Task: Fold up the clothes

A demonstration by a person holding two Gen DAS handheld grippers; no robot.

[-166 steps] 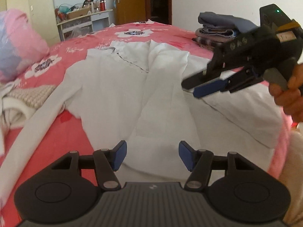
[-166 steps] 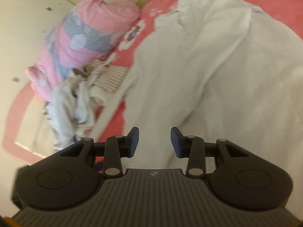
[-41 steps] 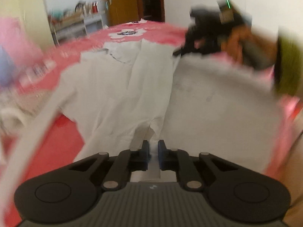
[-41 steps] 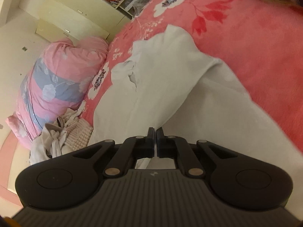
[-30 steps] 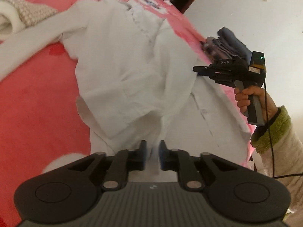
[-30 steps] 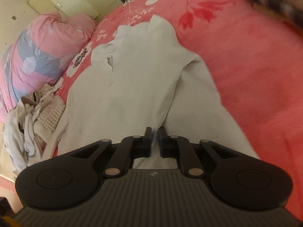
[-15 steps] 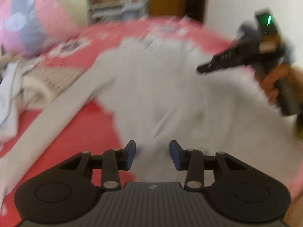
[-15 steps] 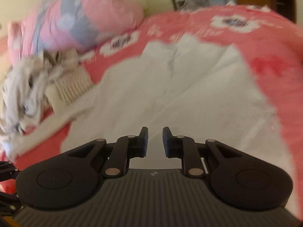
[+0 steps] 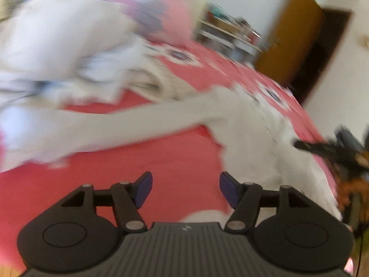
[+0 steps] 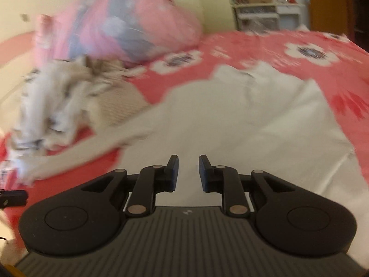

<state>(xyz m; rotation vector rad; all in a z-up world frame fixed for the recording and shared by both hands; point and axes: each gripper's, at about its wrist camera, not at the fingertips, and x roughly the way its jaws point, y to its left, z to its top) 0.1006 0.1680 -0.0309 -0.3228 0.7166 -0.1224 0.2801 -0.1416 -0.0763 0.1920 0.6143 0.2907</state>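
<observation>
Left wrist view: the left claw (image 9: 185, 190) hangs over the red floral bed cover (image 9: 138, 161) with its jaws opening, already wide apart, and nothing lies between the blue pads (image 9: 144, 188). The picture is blurred. The white shirt (image 9: 251, 138) lies flat on the bed, right of the claw, and its long sleeve (image 9: 103, 127) stretches leftward across the cover. Behind the sleeve sits a heap of pale unfolded clothes (image 9: 60, 57), and beyond that a pink and blue bundle of bedding (image 9: 147, 2). At the right edge a hand (image 9: 352, 189) carries the right claw (image 9: 299, 145), a dark shape over the shirt; its jaws cannot be read here. A brown door (image 9: 293, 34) stands in the far wall.

Right wrist view: the right claw (image 10: 188, 170) is over the body of the white shirt (image 10: 242, 120), jaws opening with a narrow gap, no cloth between the pads (image 10: 174, 170). The shirt spreads across the bed cover (image 10: 322, 53), collar end farthest away. To the left lie the heap of clothes (image 10: 62, 97) and the pink bedding bundle (image 10: 120, 25); white shelves (image 10: 265, 11) stand against the back wall.
</observation>
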